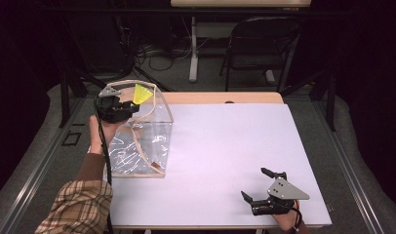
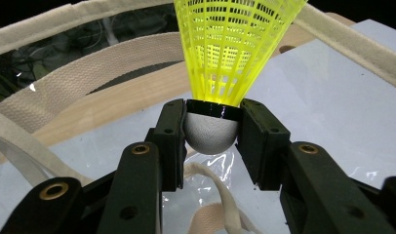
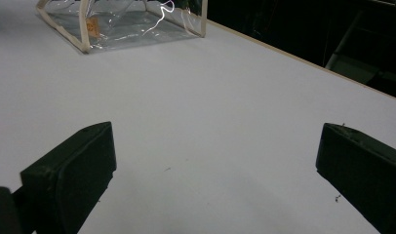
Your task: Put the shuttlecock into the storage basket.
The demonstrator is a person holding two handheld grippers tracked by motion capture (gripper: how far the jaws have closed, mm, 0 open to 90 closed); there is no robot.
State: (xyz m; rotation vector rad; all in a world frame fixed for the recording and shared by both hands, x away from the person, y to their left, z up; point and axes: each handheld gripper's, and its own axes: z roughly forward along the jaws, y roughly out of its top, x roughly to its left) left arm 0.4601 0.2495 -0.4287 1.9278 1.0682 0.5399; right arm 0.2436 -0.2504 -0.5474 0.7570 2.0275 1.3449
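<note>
Big white table [image 1: 225,146], and over at its 9 o'clock side stands a clear plastic bag [image 1: 142,141] with cloth trim. The left gripper [image 1: 130,106] hovers over the bag's open top, clamped on the white nose of a yellow shuttlecock [image 1: 142,92]. The right gripper [image 1: 254,185], down at 5 o'clock, has its jaws spread wide, gripping nothing.

A plaid sleeve [image 1: 79,207] over a brown cuff [image 1: 91,168], black grippers [image 1: 117,108] with brass-ringed screws, grey triangular plates [image 1: 285,189] and a black cable [image 1: 104,146].
</note>
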